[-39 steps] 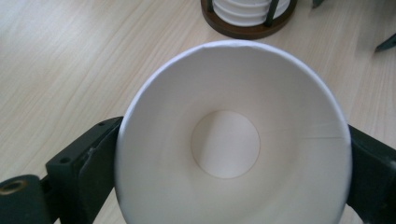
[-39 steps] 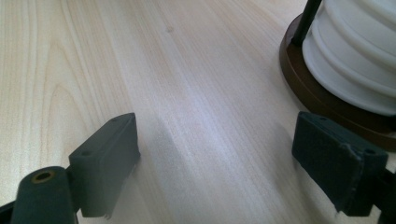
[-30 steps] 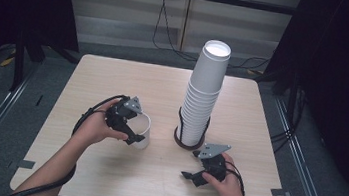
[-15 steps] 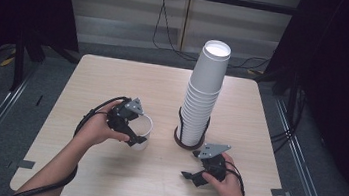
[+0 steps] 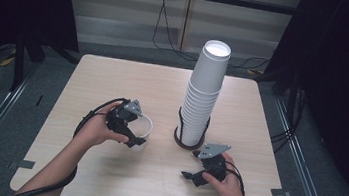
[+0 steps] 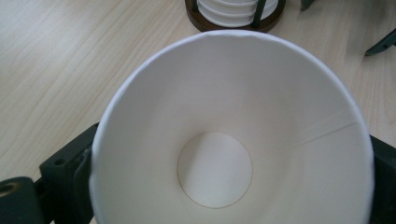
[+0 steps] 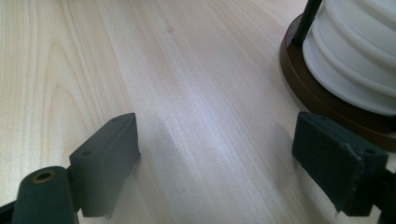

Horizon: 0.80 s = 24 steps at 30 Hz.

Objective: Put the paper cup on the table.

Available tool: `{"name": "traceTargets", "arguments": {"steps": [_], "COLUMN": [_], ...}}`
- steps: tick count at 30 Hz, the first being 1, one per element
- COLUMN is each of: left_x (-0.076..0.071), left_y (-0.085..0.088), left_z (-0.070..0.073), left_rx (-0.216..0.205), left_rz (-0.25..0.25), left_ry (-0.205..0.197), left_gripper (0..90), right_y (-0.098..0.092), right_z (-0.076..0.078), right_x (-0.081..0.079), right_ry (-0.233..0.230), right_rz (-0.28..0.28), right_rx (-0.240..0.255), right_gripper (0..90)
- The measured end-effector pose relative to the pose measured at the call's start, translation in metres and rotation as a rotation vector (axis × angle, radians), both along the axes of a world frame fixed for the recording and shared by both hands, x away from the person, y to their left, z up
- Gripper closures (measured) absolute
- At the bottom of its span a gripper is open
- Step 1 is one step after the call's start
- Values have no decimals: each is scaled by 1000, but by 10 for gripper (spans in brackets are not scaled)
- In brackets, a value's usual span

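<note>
Left gripper (image 5: 133, 134) is sitting around a single white paper cup (image 5: 141, 131) standing upright on the wooden table (image 5: 114, 78), left of the cup stack (image 5: 203, 94); its jaws are flanking the cup wall and have just been easing open, contact not clear. Right gripper (image 5: 193, 165) is resting low on the table just beside the stack's brown holder base (image 7: 322, 100), jaws spread with nothing between them. No writing or branding is showing on the cups.

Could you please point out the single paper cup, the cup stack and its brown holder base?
Single paper cup (image 6: 215, 175), left gripper view, inside bottom.
Cup stack (image 5: 204, 89), high view, side wall.
Holder base (image 7: 322, 100), right gripper view, brown rim.
</note>
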<state>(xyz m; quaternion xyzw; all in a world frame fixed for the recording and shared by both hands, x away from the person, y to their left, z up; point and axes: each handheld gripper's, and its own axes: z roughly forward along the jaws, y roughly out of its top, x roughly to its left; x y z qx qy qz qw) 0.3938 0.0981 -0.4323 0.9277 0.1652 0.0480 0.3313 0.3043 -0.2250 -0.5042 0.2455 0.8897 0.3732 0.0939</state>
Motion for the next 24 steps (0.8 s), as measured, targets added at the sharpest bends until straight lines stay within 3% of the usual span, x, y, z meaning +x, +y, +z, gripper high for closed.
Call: {"name": "traceTargets", "arguments": {"steps": [15, 17, 24], "left_x": [-4, -5, -7], "left_y": [13, 15, 22], "left_z": [-7, -7, -9], "left_rx": [-32, -25, -45], "left_rz": [5, -2, 22], "left_ry": [38, 26, 45], "left_gripper": [49, 52, 70], "right_y": [0, 0, 0], "right_z": [0, 0, 0], "right_x": [0, 0, 0], "right_ry": [0, 0, 1], "right_rz": [0, 0, 0], "right_rx": [0, 0, 0], "right_gripper": [143, 143, 143]}}
